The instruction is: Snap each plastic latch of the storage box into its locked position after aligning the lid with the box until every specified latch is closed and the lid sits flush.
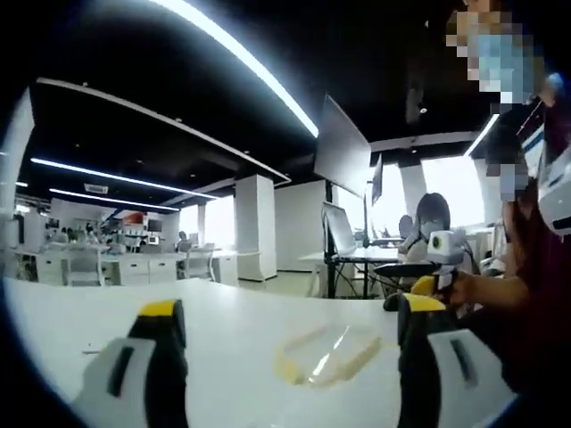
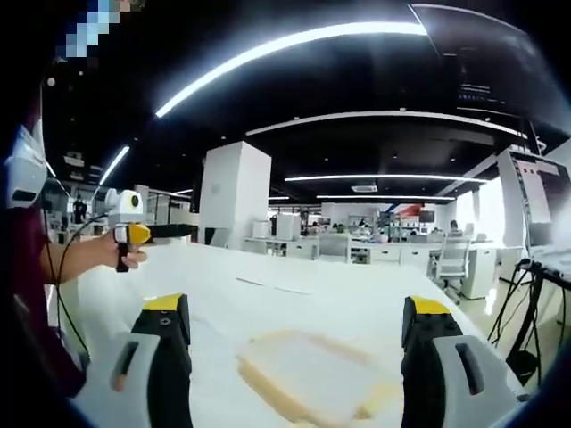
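Nearest the lens in the left gripper view, the left tongs are seen spread wide, yellow-tipped jaws standing well apart with nothing held between them. Just beyond and between them, a clear storage box lid with a pale yellowish rim is seen lying flat on the white surface. No latch can be made out on it; the picture is too soft for that. At the right of that view the other tool is caught, gripped in a person's hand, a dark red sleeve behind it.

In the right gripper view, the right tongs are likewise parted wide and empty. The same lid is found low between the jaws, flat on the surface, touched by neither jaw. The left tool is held up over the surface at the left by the person's hand, well apart from the lid.

Behind it all, an open office is shown: white desks, chairs, a white pillar, long ceiling light strips, and monitors on a stand.
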A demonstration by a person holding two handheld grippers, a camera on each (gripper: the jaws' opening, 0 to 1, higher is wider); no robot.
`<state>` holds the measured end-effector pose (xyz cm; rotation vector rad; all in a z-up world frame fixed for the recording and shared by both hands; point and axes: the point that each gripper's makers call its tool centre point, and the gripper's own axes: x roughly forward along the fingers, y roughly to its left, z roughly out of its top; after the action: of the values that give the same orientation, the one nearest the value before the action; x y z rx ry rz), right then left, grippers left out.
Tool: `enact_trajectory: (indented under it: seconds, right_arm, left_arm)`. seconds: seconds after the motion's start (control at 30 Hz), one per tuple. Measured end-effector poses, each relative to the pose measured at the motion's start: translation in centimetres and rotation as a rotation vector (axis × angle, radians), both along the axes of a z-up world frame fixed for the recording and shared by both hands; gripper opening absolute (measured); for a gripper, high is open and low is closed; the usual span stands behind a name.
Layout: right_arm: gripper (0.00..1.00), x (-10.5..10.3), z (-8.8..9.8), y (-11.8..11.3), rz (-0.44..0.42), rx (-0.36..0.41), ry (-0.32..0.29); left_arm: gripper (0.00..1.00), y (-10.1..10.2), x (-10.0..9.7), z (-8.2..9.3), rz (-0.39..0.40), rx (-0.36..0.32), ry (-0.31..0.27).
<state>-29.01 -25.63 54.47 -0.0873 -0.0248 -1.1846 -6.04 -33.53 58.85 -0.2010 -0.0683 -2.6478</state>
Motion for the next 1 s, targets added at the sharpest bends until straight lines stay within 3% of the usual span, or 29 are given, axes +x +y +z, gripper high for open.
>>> enact_trajectory:
  seconds: [0.5,0.83,1.0]
  right_arm:
    - [1.00,-1.3,-0.4,-0.7,0.027,0.025,0.063]
    - [1.00,-3.0,-1.0,-1.3,0.038,0.047,0.070]
    - [1.00,-3.7,-1.8,-1.6,0.052,0.073,0.105]
  left_arm:
    - [1.00,-1.4,-5.3,-0.8,-0.094,0.009,-0.060]
    - [0.99,-2.4,-9.0,-2.5,-0.177,0.032,-0.139]
    - [0.98,-3.1,-10.0,-4.2,-0.198,0.035,-0.215]
